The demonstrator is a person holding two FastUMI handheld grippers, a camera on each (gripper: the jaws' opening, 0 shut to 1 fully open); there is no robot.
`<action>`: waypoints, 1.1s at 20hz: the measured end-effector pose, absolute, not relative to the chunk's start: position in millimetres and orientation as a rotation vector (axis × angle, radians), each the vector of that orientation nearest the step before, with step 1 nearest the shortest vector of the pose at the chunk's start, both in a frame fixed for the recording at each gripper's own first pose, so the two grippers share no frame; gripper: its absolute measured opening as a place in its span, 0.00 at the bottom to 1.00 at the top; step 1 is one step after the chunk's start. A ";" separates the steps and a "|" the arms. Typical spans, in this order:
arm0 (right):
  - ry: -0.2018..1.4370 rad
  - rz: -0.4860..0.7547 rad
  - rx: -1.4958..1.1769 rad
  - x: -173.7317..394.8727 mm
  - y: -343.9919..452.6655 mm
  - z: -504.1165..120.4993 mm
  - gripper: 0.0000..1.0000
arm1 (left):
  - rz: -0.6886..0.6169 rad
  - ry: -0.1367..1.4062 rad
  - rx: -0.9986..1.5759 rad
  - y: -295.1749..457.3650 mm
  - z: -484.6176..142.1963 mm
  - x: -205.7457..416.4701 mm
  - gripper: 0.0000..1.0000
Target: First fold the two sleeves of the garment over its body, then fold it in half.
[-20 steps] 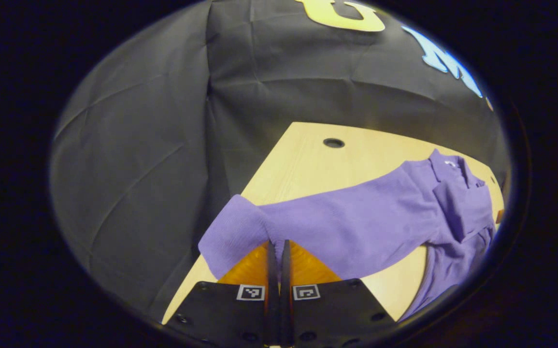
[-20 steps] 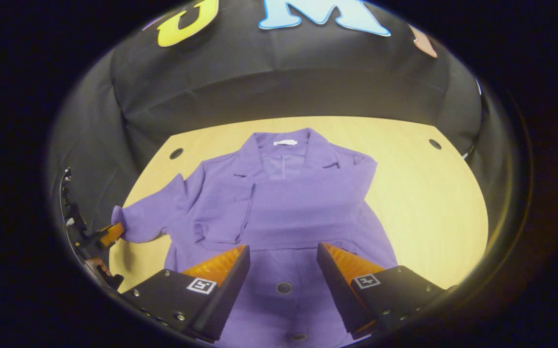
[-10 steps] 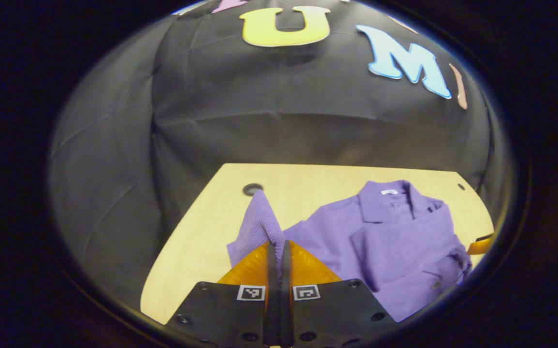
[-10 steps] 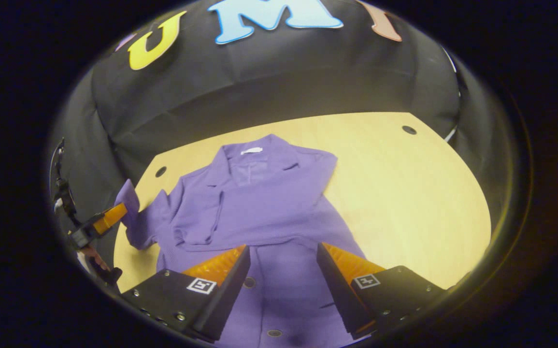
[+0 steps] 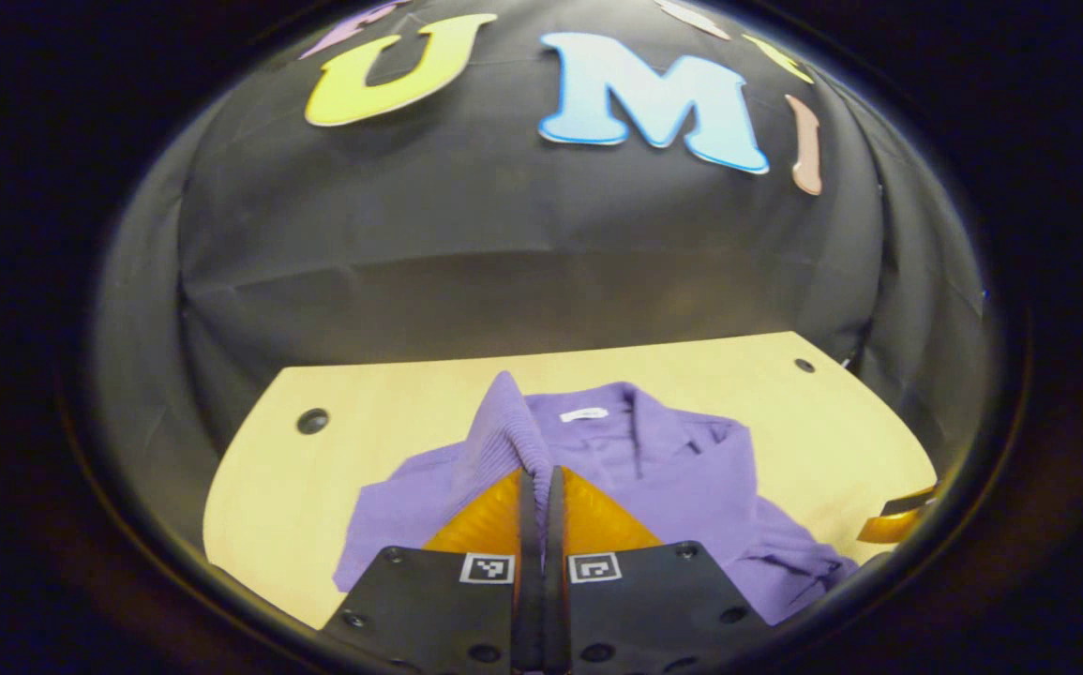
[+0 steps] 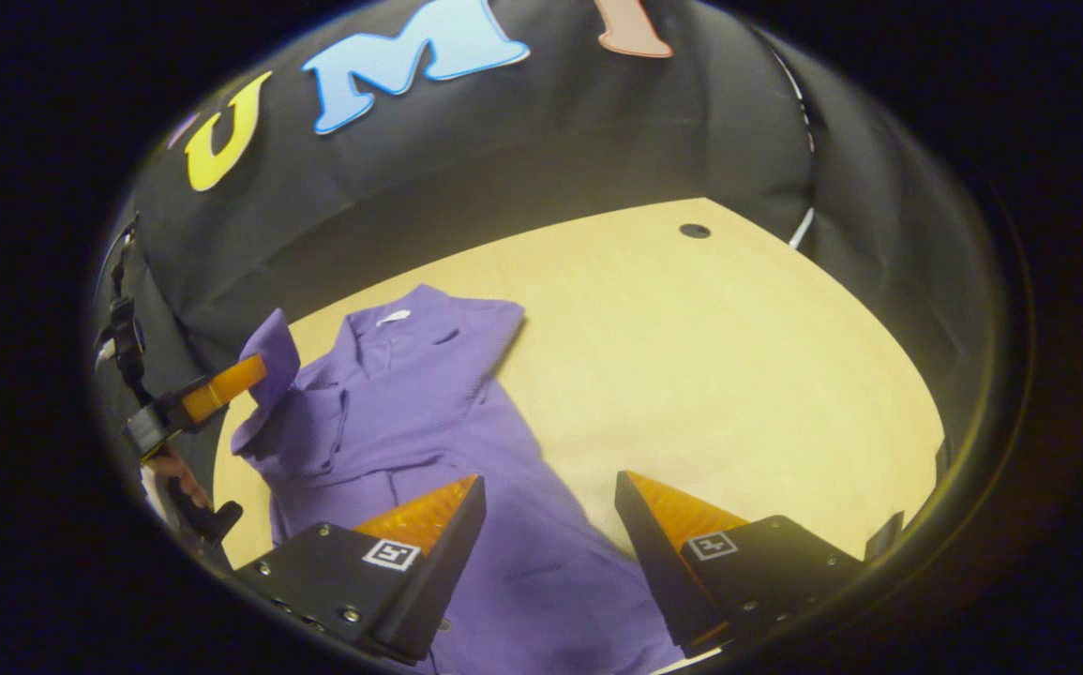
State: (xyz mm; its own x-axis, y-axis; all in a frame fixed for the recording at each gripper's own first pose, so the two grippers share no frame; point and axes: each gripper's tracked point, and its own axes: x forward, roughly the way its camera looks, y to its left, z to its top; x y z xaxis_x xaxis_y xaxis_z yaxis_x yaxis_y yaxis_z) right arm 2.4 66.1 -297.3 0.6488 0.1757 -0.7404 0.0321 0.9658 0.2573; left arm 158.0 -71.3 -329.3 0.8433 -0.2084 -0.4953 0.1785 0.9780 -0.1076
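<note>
Left gripper view: left claw pinches sleeve; right claw spread; collar label unreadable.

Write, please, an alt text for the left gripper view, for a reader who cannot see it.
The left gripper, jaws closed, pinches the lifted sleeve of a purple knitted collared garment and holds it above the garment's body. The garment lies on a pale wooden table before a black cloth wall.
</note>
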 end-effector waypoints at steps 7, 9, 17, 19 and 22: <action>0.879 0.012 0.288 -6.1 -0.7 -307.6 0.88 | -0.321 0.567 -0.053 -186.8 -342.6 164.6 0.07; 0.882 0.000 0.292 -6.0 -17.1 -309.4 0.88 | -0.336 0.588 -0.046 -210.9 -353.1 163.7 0.07; 0.892 -0.017 0.295 -1.3 -58.3 -316.4 0.88 | -0.311 0.685 0.028 -244.7 -416.5 155.0 0.07; 0.894 -0.013 0.293 -0.6 -62.6 -317.6 0.87 | -0.312 0.695 0.043 -247.6 -422.0 152.4 0.07; 0.892 0.001 0.290 -1.3 -61.4 -317.4 0.88 | -0.326 0.689 0.038 -251.4 -416.8 151.8 0.14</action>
